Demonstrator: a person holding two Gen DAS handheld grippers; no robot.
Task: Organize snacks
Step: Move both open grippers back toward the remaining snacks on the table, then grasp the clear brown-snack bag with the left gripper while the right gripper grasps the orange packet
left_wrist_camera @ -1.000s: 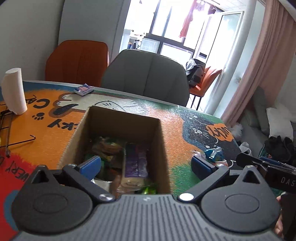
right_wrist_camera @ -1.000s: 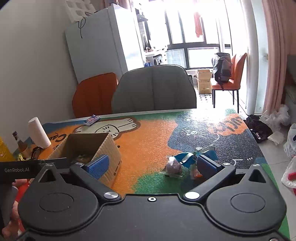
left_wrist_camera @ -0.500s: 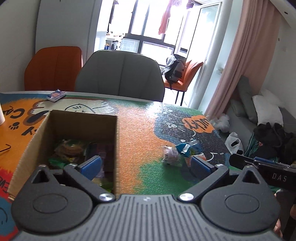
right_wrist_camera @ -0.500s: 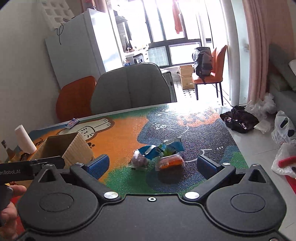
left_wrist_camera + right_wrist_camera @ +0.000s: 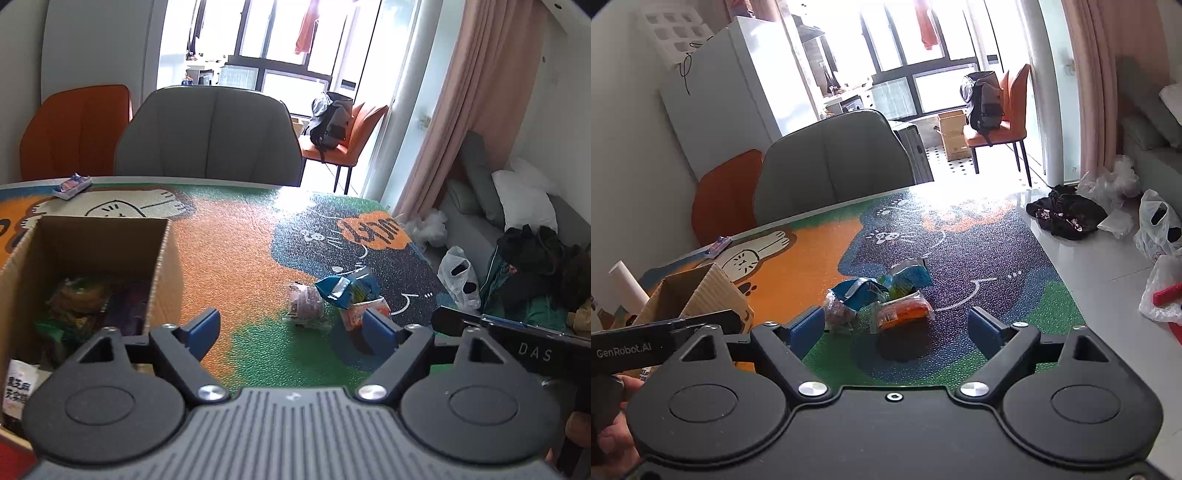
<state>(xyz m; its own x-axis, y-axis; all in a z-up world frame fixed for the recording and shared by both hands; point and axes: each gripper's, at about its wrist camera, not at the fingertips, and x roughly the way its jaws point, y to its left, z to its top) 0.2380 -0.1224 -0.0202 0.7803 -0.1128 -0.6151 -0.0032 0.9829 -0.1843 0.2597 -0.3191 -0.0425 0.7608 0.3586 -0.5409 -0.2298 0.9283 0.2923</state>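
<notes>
Tabletop (image 5: 812, 254) with its bright cartoon mat carries everything we care about, and the largest thing on it is the cardboard box (image 5: 162, 258) at our left, already holding several wrapped snacks. Well apart from it, toward the right, lies the small heap we have yet to collect: a blue packet (image 5: 858, 291), a second blue and green packet (image 5: 910, 275), an orange packet (image 5: 905, 312) and a clear-wrapped round snack (image 5: 836, 314), all touching or overlapping. Our right gripper (image 5: 897, 326) hangs just short of that heap with its jaws spread wide and nothing between them; our left gripper (image 5: 291, 328) is likewise spread and empty, between box and heap. We judge the main risk to be the crowding: closing on the orange packet could catch a neighbour's crinkled edge, or shove the round snack away. Slick wrappers may also slip from the pads mid-carry, and a low approach could clip the box wall.
</notes>
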